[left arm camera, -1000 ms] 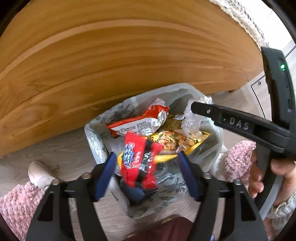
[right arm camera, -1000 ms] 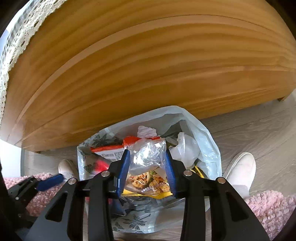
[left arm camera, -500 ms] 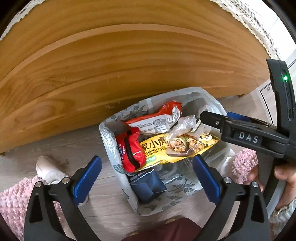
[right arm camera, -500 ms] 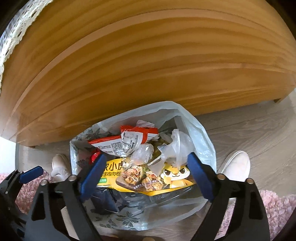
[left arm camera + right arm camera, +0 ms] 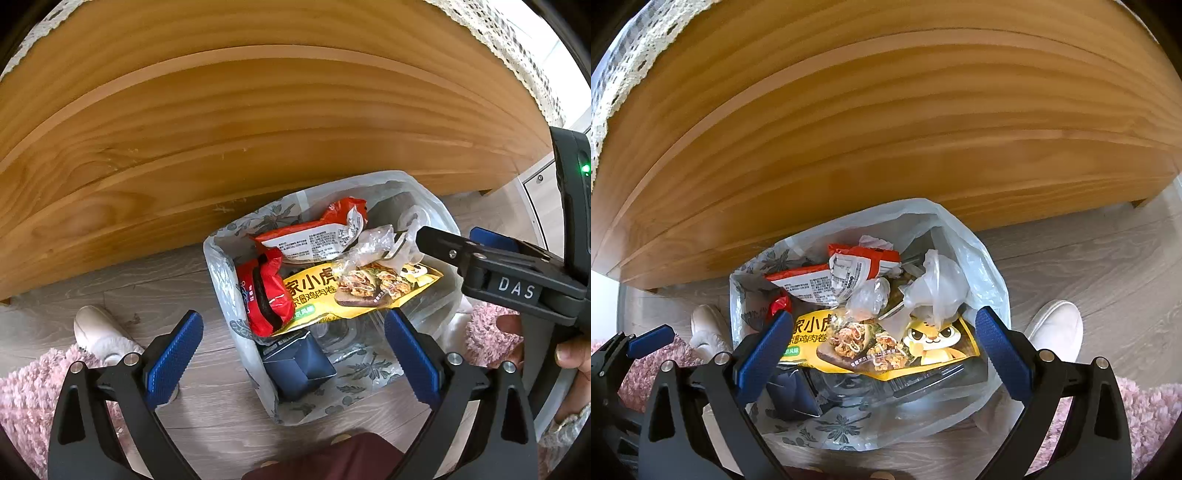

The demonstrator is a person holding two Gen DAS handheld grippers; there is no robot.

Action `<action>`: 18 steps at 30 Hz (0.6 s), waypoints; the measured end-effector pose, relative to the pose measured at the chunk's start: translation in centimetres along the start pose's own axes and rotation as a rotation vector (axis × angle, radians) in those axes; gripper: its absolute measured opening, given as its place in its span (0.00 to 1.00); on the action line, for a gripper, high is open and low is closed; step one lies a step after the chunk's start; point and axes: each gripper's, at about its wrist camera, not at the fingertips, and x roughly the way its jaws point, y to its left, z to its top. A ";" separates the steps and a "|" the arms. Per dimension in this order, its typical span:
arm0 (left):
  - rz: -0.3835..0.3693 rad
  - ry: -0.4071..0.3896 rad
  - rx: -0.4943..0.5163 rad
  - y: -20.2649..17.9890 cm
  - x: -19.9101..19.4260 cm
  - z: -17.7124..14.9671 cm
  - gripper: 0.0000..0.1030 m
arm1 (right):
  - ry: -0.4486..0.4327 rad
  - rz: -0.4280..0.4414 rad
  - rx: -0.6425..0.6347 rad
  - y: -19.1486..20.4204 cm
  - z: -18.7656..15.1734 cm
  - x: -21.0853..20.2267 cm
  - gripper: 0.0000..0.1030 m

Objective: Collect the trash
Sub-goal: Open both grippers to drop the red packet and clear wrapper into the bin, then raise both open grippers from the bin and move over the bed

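At far left a white shoe [image 5: 96,330] rests on the grey wood-grain floor [image 5: 147,288] beside a pink fluffy rug [image 5: 26,384]. The left gripper [image 5: 293,354] hangs over the bag with its blue-padded jaws spread wide and nothing between the pads. Below it stands the translucent leaf-printed plastic trash bag [image 5: 221,280], set against the varnished wooden furniture panel [image 5: 258,129]. Inside lie a crumpled red snack wrapper [image 5: 264,291], a dark blue carton [image 5: 299,365], an orange-and-white packet [image 5: 314,238], a yellow chicken-roll wrapper [image 5: 886,343] and a crinkled clear plastic film [image 5: 868,297]. The right gripper [image 5: 884,354] is opening, pads apart, gripping nothing, above the yellow wrapper.
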 end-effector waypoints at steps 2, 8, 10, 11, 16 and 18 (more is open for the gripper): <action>-0.001 -0.004 0.005 -0.1 -0.2 -0.1 0.92 | -0.007 -0.002 -0.002 0.1 0.0 -0.1 0.92; -0.014 -0.027 0.017 -0.5 -0.9 -0.1 0.93 | -0.023 -0.013 -0.009 0.3 0.0 -0.5 0.92; -0.018 -0.037 0.017 -0.6 -1.1 -0.1 0.92 | -0.032 -0.012 -0.007 0.3 0.0 -0.8 0.92; -0.021 -0.042 0.017 -0.6 -1.2 -0.1 0.92 | -0.038 -0.010 -0.007 0.3 0.0 -1.0 0.92; -0.034 -0.081 0.019 -0.6 -2.2 -0.1 0.92 | -0.064 -0.002 -0.012 0.3 0.0 -1.8 0.92; -0.037 -0.104 0.020 -0.7 -2.7 0.0 0.93 | -0.081 0.002 -0.017 0.4 0.0 -2.2 0.92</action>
